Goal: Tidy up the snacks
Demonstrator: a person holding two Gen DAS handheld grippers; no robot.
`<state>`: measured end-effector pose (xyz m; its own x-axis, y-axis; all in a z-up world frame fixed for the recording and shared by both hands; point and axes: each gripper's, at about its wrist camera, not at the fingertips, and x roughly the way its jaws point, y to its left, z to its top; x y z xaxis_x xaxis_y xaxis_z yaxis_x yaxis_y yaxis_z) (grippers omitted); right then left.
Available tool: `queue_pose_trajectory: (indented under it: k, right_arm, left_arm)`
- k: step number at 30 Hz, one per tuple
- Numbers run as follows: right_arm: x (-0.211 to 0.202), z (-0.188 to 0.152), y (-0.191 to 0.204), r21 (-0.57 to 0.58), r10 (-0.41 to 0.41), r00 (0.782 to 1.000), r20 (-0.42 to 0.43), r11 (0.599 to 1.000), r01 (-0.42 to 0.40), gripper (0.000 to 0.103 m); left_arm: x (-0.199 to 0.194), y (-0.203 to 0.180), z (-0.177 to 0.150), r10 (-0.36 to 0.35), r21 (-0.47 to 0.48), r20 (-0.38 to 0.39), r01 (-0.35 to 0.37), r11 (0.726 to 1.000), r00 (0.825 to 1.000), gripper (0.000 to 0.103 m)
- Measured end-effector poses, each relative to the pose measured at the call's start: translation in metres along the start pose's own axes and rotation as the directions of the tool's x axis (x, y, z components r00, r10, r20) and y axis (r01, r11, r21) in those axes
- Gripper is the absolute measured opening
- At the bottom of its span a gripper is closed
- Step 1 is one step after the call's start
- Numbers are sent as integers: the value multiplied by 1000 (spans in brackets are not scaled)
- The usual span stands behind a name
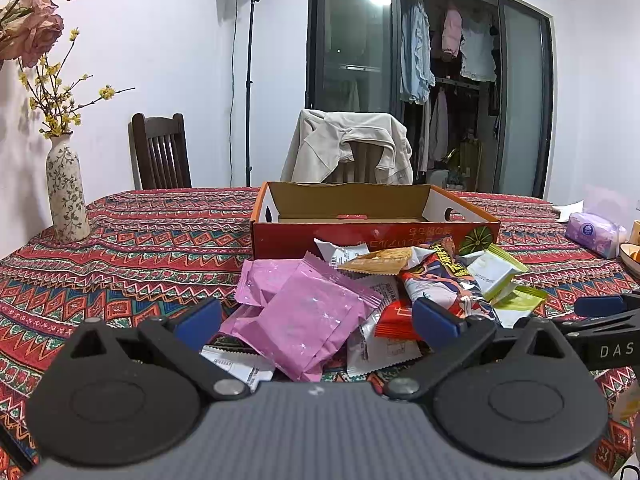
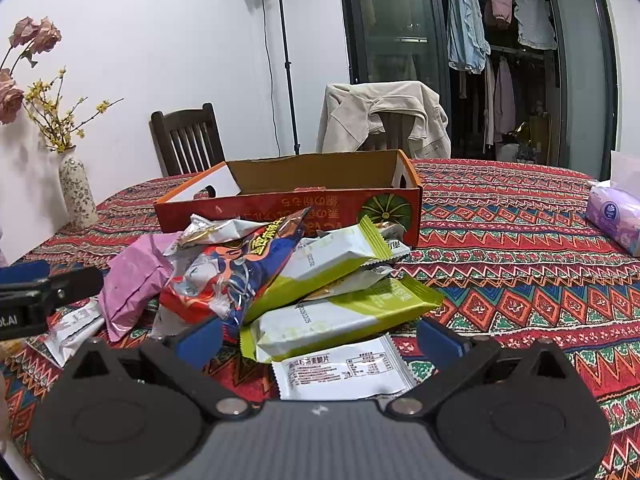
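A heap of snack packets lies in front of an open red cardboard box (image 1: 368, 236) (image 2: 280, 208). In the left wrist view my left gripper (image 1: 318, 320) is open, its blue pads on either side of a pink packet (image 1: 308, 320). A blue-and-red chip bag (image 1: 444, 280) (image 2: 236, 276) and green-and-white packets (image 1: 496, 268) lie to the right. In the right wrist view my right gripper (image 2: 320, 338) is open around a green-and-white packet (image 2: 340, 316), with a white packet (image 2: 344, 372) just below. The box looks empty from here.
A patterned red cloth (image 2: 520, 248) covers the table. A flowered vase (image 1: 66, 192) stands at the left, a purple tissue pack (image 2: 614, 216) at the right. Two chairs, one draped with a beige jacket (image 1: 348, 148), stand behind the table. A bowl's edge (image 1: 632, 254) shows at far right.
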<state>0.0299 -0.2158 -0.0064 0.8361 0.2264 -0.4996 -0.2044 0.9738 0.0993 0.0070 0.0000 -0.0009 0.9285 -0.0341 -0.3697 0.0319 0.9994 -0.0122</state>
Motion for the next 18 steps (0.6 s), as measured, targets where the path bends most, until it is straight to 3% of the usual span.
queue_pose_trajectory:
  k: [18]
  right_arm:
    - [0, 0, 0, 0, 1, 1000, 0, 1000, -1, 103]
  left_arm:
    - [-3, 1, -1, 1, -5, 0, -1, 1000, 1000, 103]
